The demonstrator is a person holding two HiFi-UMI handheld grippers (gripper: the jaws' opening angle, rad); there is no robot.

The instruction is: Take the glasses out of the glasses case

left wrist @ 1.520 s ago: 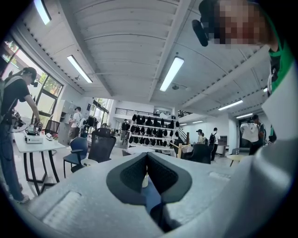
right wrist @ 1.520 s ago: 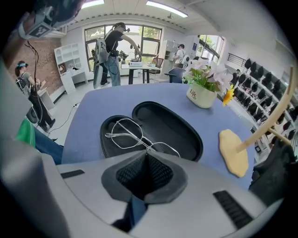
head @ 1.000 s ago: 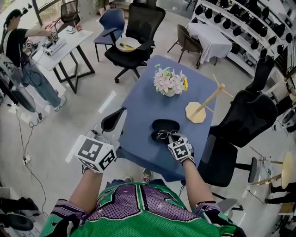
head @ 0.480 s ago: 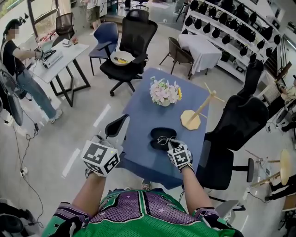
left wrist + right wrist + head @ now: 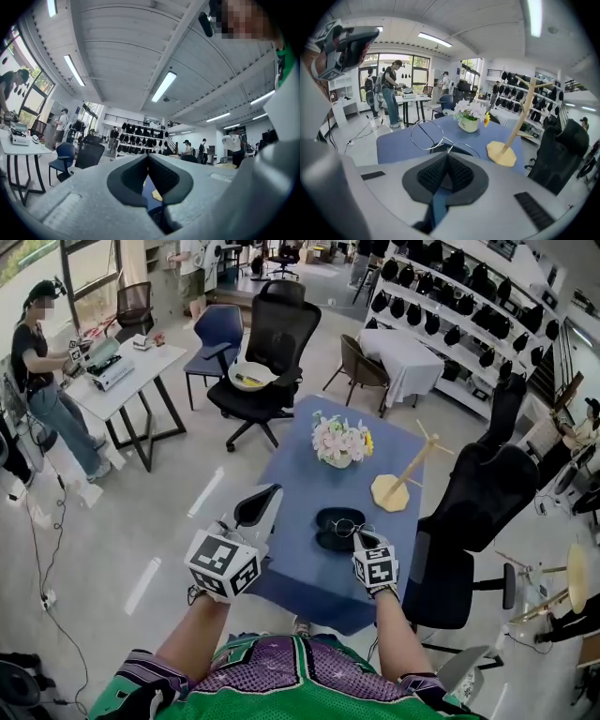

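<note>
An open black glasses case [image 5: 330, 521] lies near the front edge of the blue table [image 5: 295, 474]. My right gripper [image 5: 360, 536] is shut on the thin wire-framed glasses [image 5: 348, 527], holding them just above the case. In the right gripper view the glasses [image 5: 425, 136] stick out past the closed right gripper [image 5: 447, 157], lenses up, with the case's dark rim [image 5: 461, 151] below. My left gripper [image 5: 265, 495] hovers off the table's left edge, raised. In its own view the left gripper [image 5: 148, 161] is shut with nothing between the jaws.
A vase of flowers [image 5: 341, 439] stands mid-table, and a wooden stand [image 5: 400, 486] sits at the right side. A black office chair [image 5: 478, 507] is close to the table's right edge, another [image 5: 274, 348] beyond its far end. A person [image 5: 42, 381] works at a white table far left.
The left gripper has risen and moved right, closer to the table's edge. The right gripper stays shut on the glasses over the case.
</note>
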